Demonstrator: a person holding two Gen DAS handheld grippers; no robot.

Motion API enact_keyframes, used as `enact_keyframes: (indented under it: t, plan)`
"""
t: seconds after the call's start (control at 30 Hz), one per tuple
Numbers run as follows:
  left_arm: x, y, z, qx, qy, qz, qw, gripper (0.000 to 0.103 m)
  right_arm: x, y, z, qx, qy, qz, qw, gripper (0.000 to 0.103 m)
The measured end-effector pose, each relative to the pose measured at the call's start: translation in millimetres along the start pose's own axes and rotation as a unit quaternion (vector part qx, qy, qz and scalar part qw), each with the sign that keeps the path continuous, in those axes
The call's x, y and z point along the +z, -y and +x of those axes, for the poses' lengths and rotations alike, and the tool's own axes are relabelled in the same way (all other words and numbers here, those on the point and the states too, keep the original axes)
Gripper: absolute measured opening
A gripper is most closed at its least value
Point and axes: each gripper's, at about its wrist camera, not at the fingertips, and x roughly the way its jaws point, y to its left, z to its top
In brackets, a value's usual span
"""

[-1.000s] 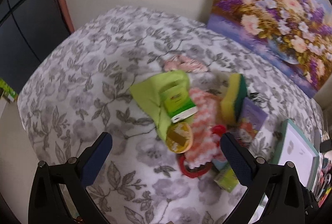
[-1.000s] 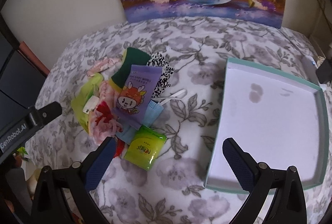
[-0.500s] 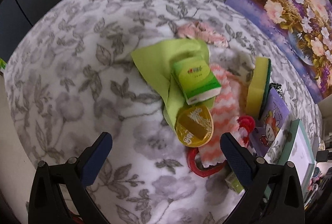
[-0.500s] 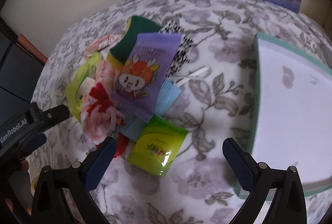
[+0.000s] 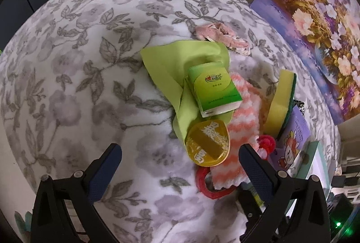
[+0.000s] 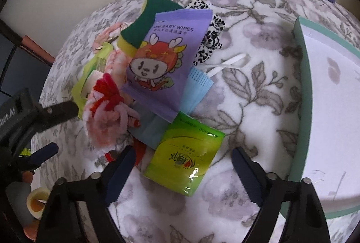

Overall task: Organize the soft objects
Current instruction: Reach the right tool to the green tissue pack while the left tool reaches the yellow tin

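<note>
Sorting has not visibly begun. At left, the left gripper (image 5: 180, 166) hangs with jaws apart and empty over the round yellow pack (image 5: 208, 144) at the pile's near edge. The soft objects (image 6: 155, 67) lie heaped on the floral blanket (image 6: 258, 90). The right gripper (image 6: 183, 171) is closing around the green tissue pack (image 6: 184, 153), pads not pressing it. At right, the teal box (image 6: 302, 85) holds nothing; everything remains to move.
</note>
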Motion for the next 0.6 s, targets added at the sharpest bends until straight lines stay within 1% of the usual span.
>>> enact_keyframes:
  t: [0.07, 0.13, 0.23, 0.3, 0.47, 0.53, 0.6]
  plan:
    - [0, 1, 3, 0.001, -0.004, -0.001, 1.0, 0.103, 0, -1, 2, -0.003, -0.001, -0.001, 1.0, 0.078]
    - [-1, 2, 6, 0.0, -0.007, -0.003, 1.0, 0.103, -1, -1, 1, -0.009, 0.001, -0.001, 1.0, 0.07]
    - [-2, 2, 12, -0.009, -0.015, -0.012, 0.9998, 0.103, -1, 3, -3, -0.001, 0.004, 0.01, 1.0, 0.06]
    - [-3, 2, 16, -0.012, -0.019, -0.017, 0.9996, 0.103, -1, 8, -6, -0.002, 0.003, 0.016, 1.0, 0.058]
    - [-3, 1, 20, -0.028, -0.015, -0.032, 0.999, 0.1, 1, 13, -7, -0.001, -0.006, 0.027, 1.0, 0.058]
    - [-2, 2, 19, -0.033, -0.011, -0.033, 0.9988, 0.092, 1, 14, -8, -0.002, -0.006, 0.028, 1.0, 0.058]
    - [-2, 3, 19, -0.036, -0.009, -0.033, 0.9988, 0.089, 0, 17, -11, -0.002, -0.007, 0.027, 1.0, 0.058]
